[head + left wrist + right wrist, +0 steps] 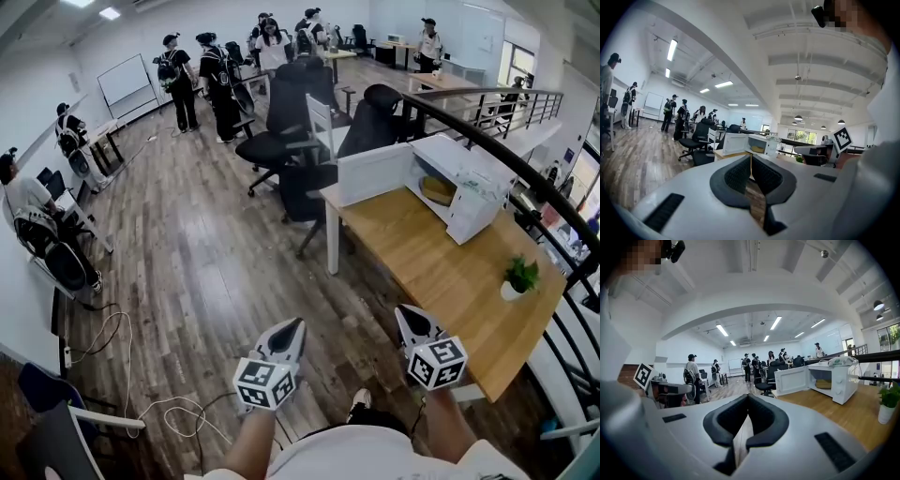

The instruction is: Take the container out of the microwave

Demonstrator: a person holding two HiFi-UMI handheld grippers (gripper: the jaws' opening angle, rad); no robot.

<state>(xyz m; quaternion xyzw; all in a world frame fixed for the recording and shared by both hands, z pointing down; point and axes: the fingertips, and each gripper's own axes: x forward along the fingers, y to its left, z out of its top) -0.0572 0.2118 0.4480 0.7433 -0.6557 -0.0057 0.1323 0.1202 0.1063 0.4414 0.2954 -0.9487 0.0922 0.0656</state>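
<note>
The 2 grippers, left (292, 325) and right (405, 311), have their jaws together on nothing, well short of the wooden table (441, 272). The container (437, 190) (tan, details too small to tell) sits inside the white microwave (469, 173), whose door (373, 173) stands open.

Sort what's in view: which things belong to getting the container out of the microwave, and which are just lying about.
Job: microwave, open door, container inside, left gripper, right gripper.

Lying about: potted plant, office chairs, whiteboard, floor cables.
</note>
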